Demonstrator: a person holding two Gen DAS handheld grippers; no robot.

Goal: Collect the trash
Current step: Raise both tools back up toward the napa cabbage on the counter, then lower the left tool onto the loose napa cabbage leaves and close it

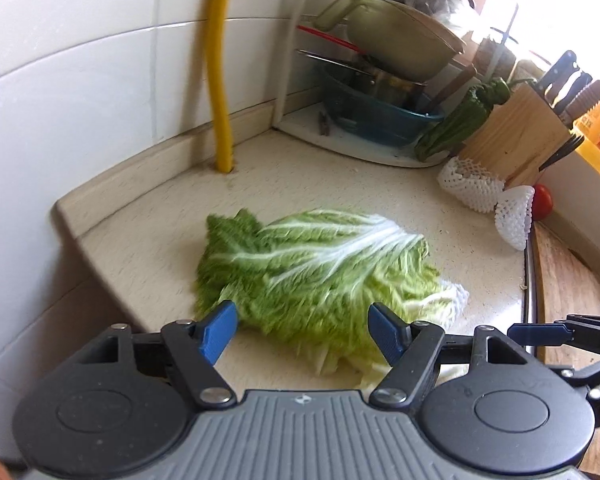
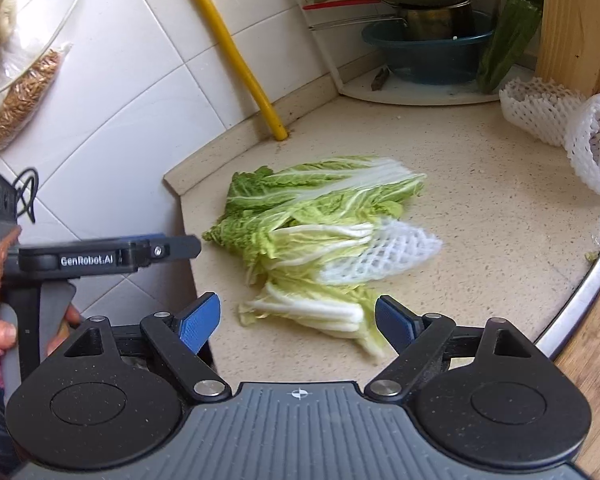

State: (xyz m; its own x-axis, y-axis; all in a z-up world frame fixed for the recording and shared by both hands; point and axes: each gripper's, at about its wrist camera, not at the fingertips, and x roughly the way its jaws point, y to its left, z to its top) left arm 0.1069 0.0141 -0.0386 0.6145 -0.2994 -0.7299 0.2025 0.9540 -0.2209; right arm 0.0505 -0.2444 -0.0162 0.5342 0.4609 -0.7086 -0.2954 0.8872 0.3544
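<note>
Two grippers are hovering over a pile of cabbage leaves [image 2: 312,236] that is lying on the beige counter [image 2: 480,184], near its left corner. A white foam net [image 2: 380,252] is resting on the pile. The left gripper [image 1: 302,334] is standing released, its blue pads apart, with nothing between them; the leaves are lying just beyond. The right gripper [image 2: 298,326] is also standing open and empty, just before the white stalks. On the left gripper's side, "GenRobot.AI" is showing.
</note>
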